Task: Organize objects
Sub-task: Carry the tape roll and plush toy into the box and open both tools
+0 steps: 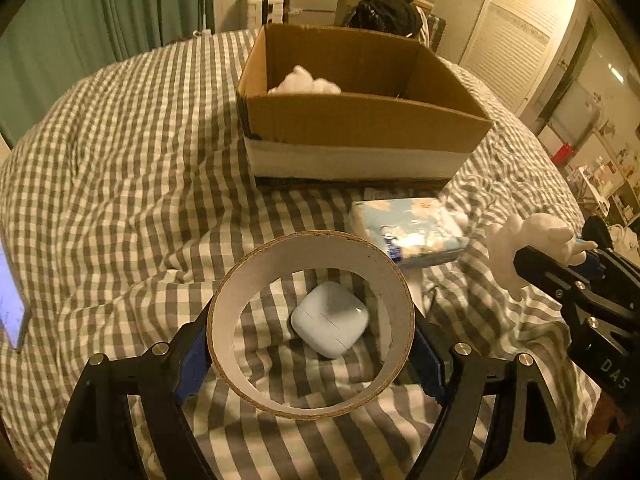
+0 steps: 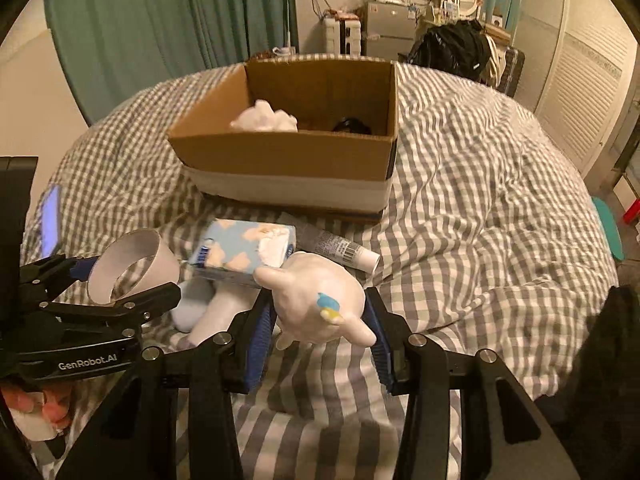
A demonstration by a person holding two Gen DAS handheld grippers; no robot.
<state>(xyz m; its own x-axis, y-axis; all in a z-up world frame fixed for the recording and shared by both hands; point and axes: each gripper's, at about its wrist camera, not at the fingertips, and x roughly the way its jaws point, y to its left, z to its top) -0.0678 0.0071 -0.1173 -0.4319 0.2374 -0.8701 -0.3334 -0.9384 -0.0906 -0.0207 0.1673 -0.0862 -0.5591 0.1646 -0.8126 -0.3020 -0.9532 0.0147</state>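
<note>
My left gripper (image 1: pixel 310 346) is shut on a cardboard tape ring (image 1: pixel 310 260), held above the checked bedspread; it also shows in the right wrist view (image 2: pixel 160 254). Through the ring I see a pale blue earbud case (image 1: pixel 330 318). My right gripper (image 2: pixel 318 330) is shut on a white toy figure (image 2: pixel 316 296) with a blue and yellow mark, seen at right in the left wrist view (image 1: pixel 520 240). An open cardboard box (image 1: pixel 360 120) stands behind, holding a white fluffy thing (image 1: pixel 306 82); the box also shows in the right wrist view (image 2: pixel 288 156).
A blue tissue pack (image 1: pixel 408 230) lies in front of the box, also in the right wrist view (image 2: pixel 244 248). A white tube (image 2: pixel 340 248) lies beside it. A lit phone (image 1: pixel 12 312) lies at the left. A dark object (image 2: pixel 352 125) sits in the box.
</note>
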